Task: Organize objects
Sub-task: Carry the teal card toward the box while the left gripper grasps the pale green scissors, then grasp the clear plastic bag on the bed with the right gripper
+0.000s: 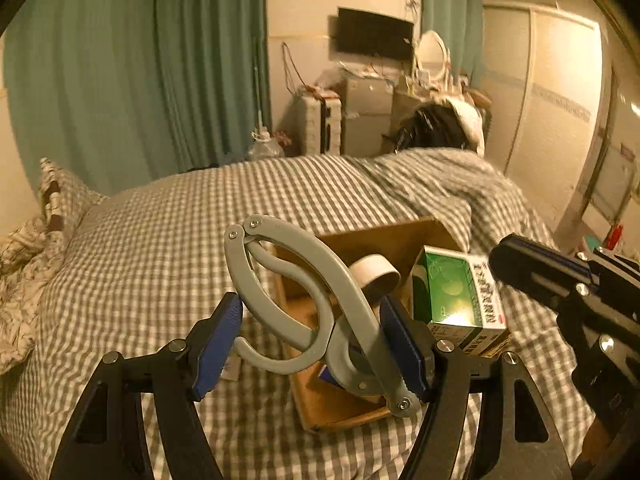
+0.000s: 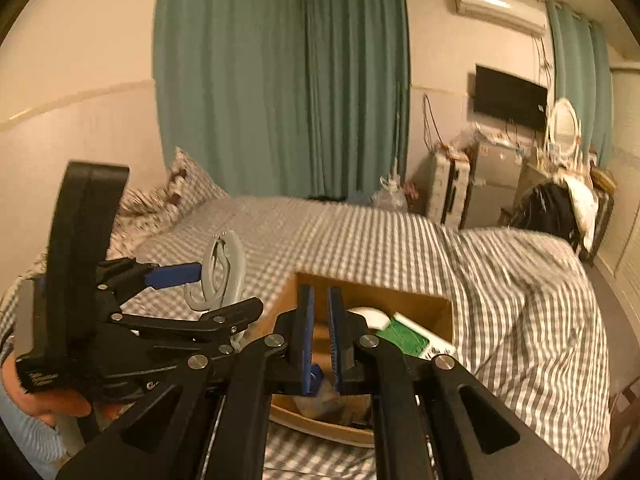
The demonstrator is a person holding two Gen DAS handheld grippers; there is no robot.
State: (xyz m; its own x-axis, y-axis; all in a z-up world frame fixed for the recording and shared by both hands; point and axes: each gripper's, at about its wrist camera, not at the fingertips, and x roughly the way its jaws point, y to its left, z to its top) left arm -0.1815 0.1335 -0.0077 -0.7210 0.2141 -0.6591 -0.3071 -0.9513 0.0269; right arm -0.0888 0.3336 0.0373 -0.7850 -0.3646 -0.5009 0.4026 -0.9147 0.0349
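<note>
Holding a grey folding hook (image 1: pixel 304 312) between wide pads, left gripper (image 1: pixel 310 344) hovers over the cardboard box's (image 1: pixel 384 236) near-left corner; long axis tilts away-left. Right gripper (image 2: pixel 320 340) nearly closed, empty.

Warm, dim amber light tinting both views, glare glinting off the green box (image 1: pixel 456 296), motion blur smearing the checked bedding (image 2: pixel 400 240), fisheye bending the edges, black vignette darkening corners

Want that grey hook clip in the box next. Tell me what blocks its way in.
Nothing visible bars the way. The left gripper holds the grey hook clip over the cardboard box; the tape roll and green carton fill the far end.
</note>
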